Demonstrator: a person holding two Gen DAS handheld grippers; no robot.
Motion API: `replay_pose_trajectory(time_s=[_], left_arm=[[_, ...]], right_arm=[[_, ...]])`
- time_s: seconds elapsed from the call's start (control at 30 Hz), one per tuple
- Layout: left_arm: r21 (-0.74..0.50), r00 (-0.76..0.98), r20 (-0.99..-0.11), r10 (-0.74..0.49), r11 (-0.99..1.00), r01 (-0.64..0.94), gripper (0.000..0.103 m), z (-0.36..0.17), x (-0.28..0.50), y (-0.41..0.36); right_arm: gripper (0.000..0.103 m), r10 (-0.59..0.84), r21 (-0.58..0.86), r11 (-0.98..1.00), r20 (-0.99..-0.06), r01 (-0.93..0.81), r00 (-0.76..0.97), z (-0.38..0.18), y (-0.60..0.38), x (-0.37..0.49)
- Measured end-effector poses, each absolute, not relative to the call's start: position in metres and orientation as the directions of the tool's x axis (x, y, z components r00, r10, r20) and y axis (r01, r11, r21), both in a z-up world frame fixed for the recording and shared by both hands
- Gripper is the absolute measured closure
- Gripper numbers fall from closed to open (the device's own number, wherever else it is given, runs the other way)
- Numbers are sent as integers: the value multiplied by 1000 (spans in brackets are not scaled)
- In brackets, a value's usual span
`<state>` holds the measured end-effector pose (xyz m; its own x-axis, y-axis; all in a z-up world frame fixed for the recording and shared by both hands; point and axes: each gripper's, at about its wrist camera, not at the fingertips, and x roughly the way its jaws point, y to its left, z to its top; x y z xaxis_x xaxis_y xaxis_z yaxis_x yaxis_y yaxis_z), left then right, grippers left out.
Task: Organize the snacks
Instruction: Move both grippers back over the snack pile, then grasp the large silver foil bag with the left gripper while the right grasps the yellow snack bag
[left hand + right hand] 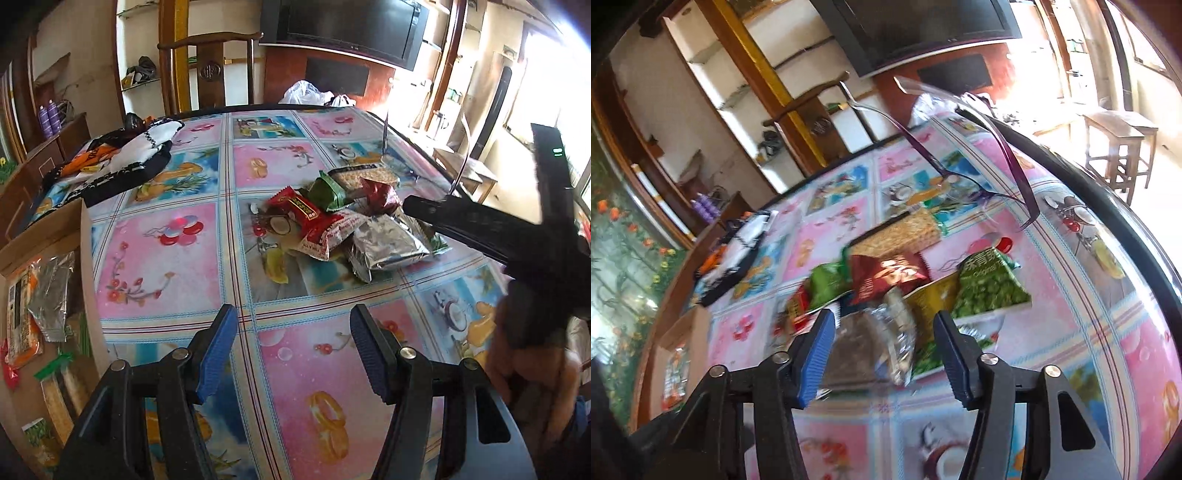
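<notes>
Left gripper (293, 349): blue-padded jaws stand apart, nothing between them, only bare floral tablecloth (159, 258) under the gap.
Snack pile (343, 221): ahead of the left fingertips and slightly to their right, well apart from them, heaped on the table.
Red packet (310, 218): on the near left side of the pile, lying across other wrappers.
Silver foil pack (388, 243): nearest the right gripper's arm in the left wrist view; in the right wrist view it lies between the right fingers.
Right gripper (882, 350): jaws partly apart, foil pack (879, 347) in the gap; the view is blurred, so contact with the pads cannot be told.
Green pea bag (991, 288): just beyond the right-hand finger of the right gripper.
Dark red bag (886, 277): straight ahead of the right fingertips, on top of the heap.
Cracker pack (905, 232): further ahead still, behind the dark red bag.
Cardboard box (40, 295): left of the left fingers, off the table edge, with packets already inside.
Folded cloth (122, 158): far ahead and left of the left fingers.
Person's hand (528, 347): right of the left fingers, holding the right gripper's handle.
</notes>
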<state>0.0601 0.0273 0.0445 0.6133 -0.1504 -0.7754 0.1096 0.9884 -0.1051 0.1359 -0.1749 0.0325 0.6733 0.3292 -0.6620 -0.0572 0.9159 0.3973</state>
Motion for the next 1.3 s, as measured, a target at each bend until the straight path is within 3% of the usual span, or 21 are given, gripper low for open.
replay_pose_trajectory(time_s=[0.1, 0.27, 0.43, 0.53, 0.6, 0.7, 0.83, 1.23, 1.3], left_arm=[[-119, 613, -775, -154, 988, 98, 40, 47, 60, 33], [-129, 618, -773, -145, 989, 71, 40, 49, 62, 41], [-134, 620, -773, -135, 990, 49, 40, 50, 63, 47], [-142, 622, -773, -129, 989, 30, 40, 49, 65, 53], [-141, 619, -776, -124, 990, 21, 39, 47, 67, 54], [-130, 612, -782, -115, 991, 20, 38, 44, 70, 53], [-109, 601, -794, -94, 994, 12, 35, 36, 76, 50], [-67, 564, -823, -72, 997, 30, 28, 8, 98, 26], [9, 574, -819, -8, 1000, 28, 30, 5, 97, 21]], right_arm=[[47, 245, 305, 952, -685, -35, 686, 31, -170, 148], [46, 241, 264, 962, -720, -64, 651, 19, -164, 156], [45, 390, 317, 921, -741, -227, 546, 17, -136, 140], [45, 530, 439, 848, -729, -298, 432, 17, -124, 125], [45, 557, 483, 830, -703, -278, 443, 20, -130, 123], [45, 489, 445, 869, -706, -216, 512, 27, -148, 123], [45, 544, 562, 818, -688, -123, 480, 18, -172, 126], [45, 575, 590, 797, -672, -133, 467, 29, -158, 120], [45, 575, 591, 796, -672, -130, 467, 28, -158, 119]])
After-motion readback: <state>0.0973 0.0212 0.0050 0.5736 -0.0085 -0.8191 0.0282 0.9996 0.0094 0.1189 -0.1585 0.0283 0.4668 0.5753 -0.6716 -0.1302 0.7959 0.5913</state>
